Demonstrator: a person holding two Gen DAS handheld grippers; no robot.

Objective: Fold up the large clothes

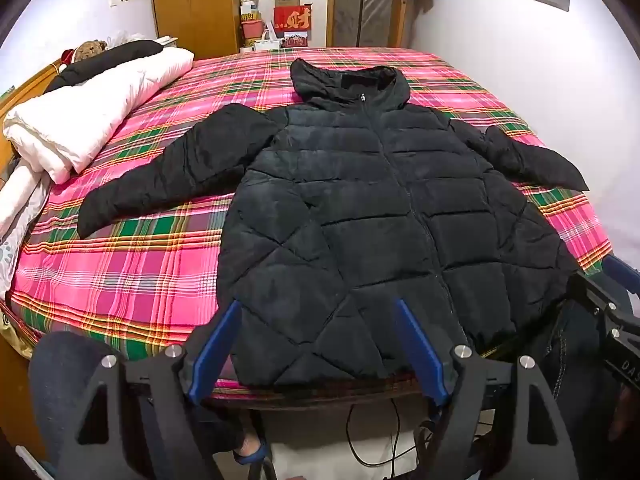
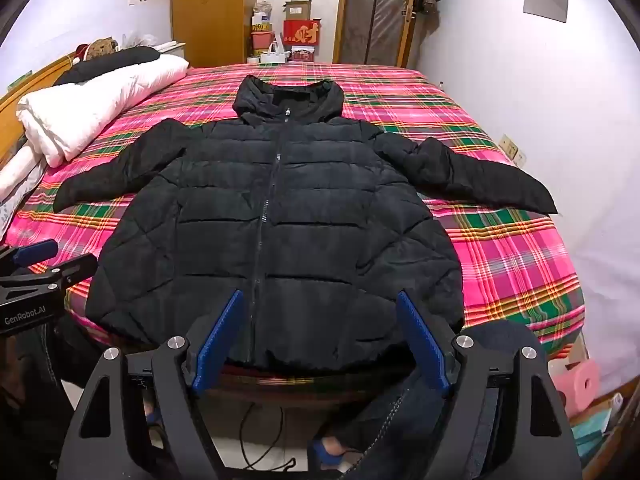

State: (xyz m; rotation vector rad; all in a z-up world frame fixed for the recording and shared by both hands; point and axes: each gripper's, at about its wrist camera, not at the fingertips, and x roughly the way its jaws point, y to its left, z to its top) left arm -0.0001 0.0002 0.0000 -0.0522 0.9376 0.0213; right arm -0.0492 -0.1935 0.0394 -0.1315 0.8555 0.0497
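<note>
Bedroom with pale walls, a wooden wardrobe [image 1: 192, 4] at the far side, boxes and a red carton [image 1: 292, 18] stacked beside it. Wide bed [image 1: 132, 272] under a pink, green and yellow plaid sheet, taking up most of both views. Rolled white duvet [image 1: 92, 116] along the left edge of the bed, with something dark lying on top of it. Black quilted puffer jacket [image 1: 360, 208] laid flat on the sheet, front up, zipped, hood [image 1: 348, 84] toward the far wall, hem at the near edge of the bed. Both sleeves spread outward and angled down: left sleeve [image 1: 168, 172] resting on the plaid, right sleeve [image 2: 480, 176] reaching toward the right-hand wall. Left tongs [image 1: 316, 344] spread wide, blue fingers [image 1: 218, 344] tilted down above the near hem, nothing between them, not touching the fabric as far as can be told. Right tongs [image 2: 318, 340] likewise spread wide and empty, hovering over the hem near the bottom of the zip [image 2: 264, 216]. Each tool visible at the edge of the other's view, side by side. Dark jeans and blue footwear of a person below the bed edge, plus a black cable on the floor.
</note>
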